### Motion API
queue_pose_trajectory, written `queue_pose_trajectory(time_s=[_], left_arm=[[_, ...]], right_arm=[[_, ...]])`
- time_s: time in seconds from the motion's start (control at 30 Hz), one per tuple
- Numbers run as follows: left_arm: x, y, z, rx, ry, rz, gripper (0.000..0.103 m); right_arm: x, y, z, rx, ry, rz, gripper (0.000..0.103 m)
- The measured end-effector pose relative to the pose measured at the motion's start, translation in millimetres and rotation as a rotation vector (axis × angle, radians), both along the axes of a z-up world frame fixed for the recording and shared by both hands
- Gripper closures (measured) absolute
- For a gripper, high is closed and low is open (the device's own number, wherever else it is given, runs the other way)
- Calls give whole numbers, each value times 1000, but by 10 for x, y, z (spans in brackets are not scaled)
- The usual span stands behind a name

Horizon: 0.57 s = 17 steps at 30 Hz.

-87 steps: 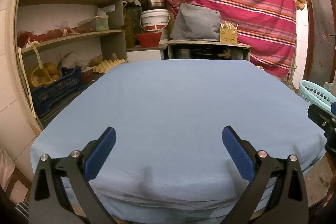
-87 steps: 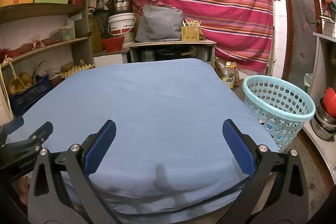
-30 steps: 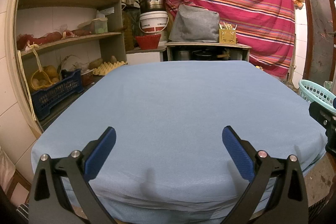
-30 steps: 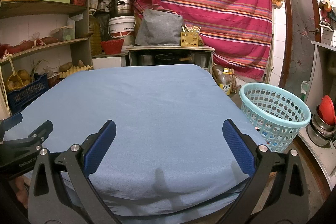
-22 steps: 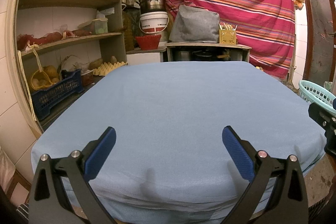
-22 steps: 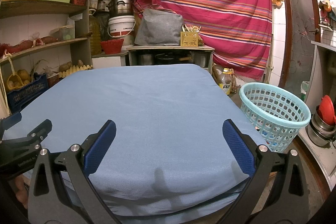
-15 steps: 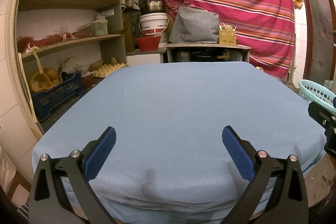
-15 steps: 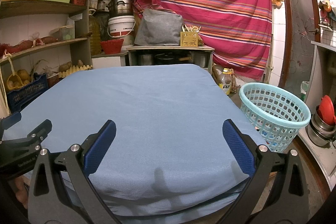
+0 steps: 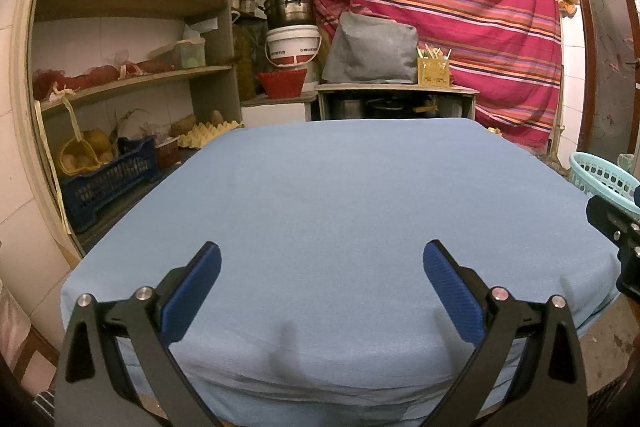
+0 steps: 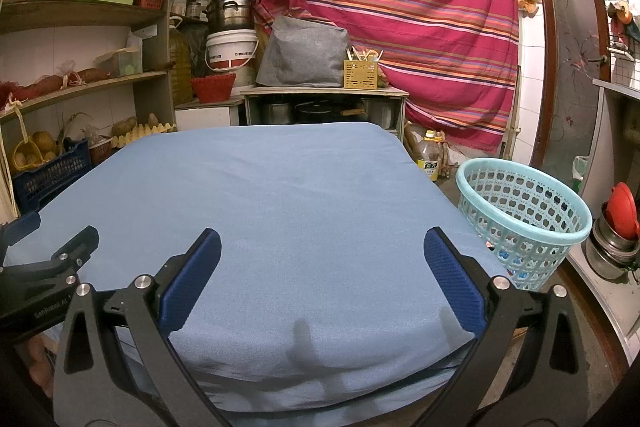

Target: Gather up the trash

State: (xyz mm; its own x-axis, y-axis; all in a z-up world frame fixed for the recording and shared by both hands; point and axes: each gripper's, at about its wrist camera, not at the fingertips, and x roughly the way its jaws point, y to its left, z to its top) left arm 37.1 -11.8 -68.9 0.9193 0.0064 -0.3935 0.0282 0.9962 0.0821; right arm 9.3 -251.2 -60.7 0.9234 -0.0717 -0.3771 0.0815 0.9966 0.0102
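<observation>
Left gripper [image 9: 322, 267] over near edge of blue-covered table [image 9: 340, 195], jaws spread wide, nothing held. Right gripper [image 10: 322, 265] alongside, equally wide apart, nothing between blue pads [image 10: 192, 279]. Turquoise basket [image 10: 524, 219] on floor just beside table's right edge; contents too unclear to name
</observation>
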Motion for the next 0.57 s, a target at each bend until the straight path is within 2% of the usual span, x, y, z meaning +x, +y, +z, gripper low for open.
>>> queue_pose_trajectory(time_s=[0.57], left_arm=[[-40,-40,-24,6,-13,-7,4]], right_arm=[[0,-6,-1,-2,0,1,4]])
